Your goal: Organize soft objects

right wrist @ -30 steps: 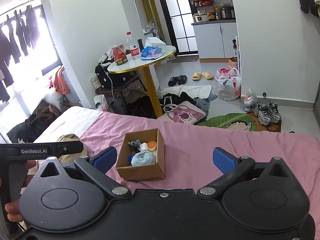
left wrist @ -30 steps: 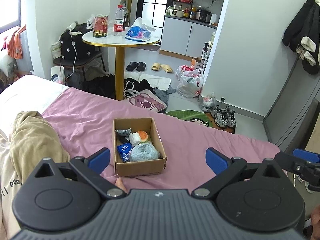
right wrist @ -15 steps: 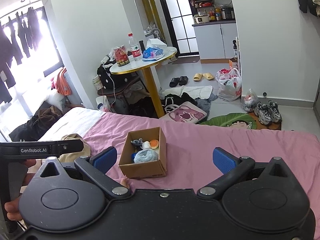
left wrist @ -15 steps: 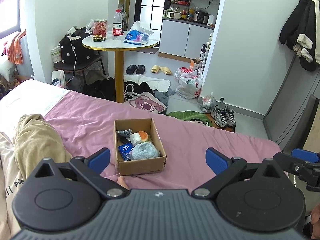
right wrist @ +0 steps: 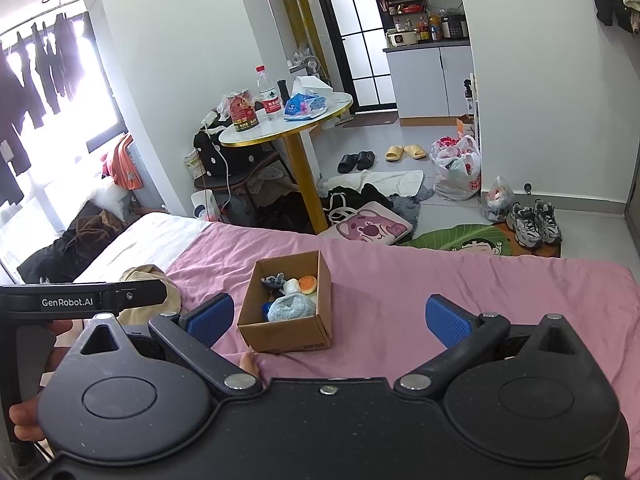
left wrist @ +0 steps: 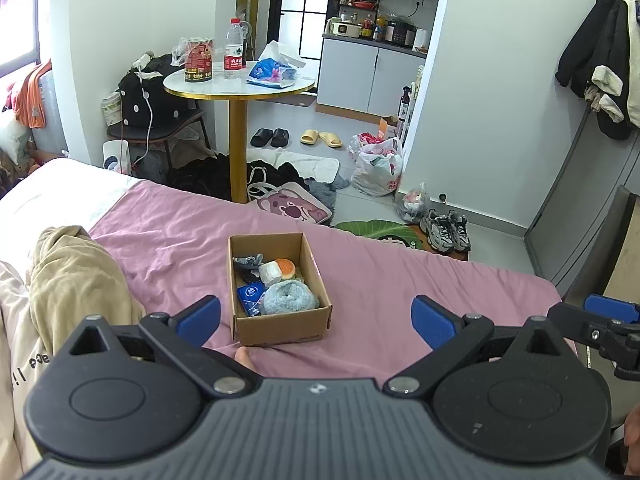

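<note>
The cardboard box (left wrist: 280, 288) stands on the pink bedsheet (left wrist: 380, 280), just ahead of the left gripper (left wrist: 316, 318) and a little to the left of its middle line; for the right gripper (right wrist: 330, 316) it also lies ahead and to the left. Both grippers are spread wide and hold nothing, and both hang above the sheet, apart from the box. Inside the box I see a fluffy light-blue cloth (left wrist: 290, 299) at the end nearest the claws, a small blue packet (left wrist: 251, 294) on its left, a white and orange piece (left wrist: 278, 270) beyond it, and a dark grey fabric (left wrist: 248, 262) at the far end. These things look light and soft, so I judge they will squash under the pads and not slip much; the fluffy cloth is best pinched in its thick middle from above. The packet may be smoother, and I would take it by an edge. The box is thin cardboard and seems light, so a push on its wall could slide it over the sheet or bend the wall. To the right of the box the sheet is bare and wide, with good room to move or to put things down. To the left of the left gripper lies a beige garment (left wrist: 76, 280), close to the box, which narrows that side. The far edge of the bed is not far beyond the box, so nothing should be pushed forward.
</note>
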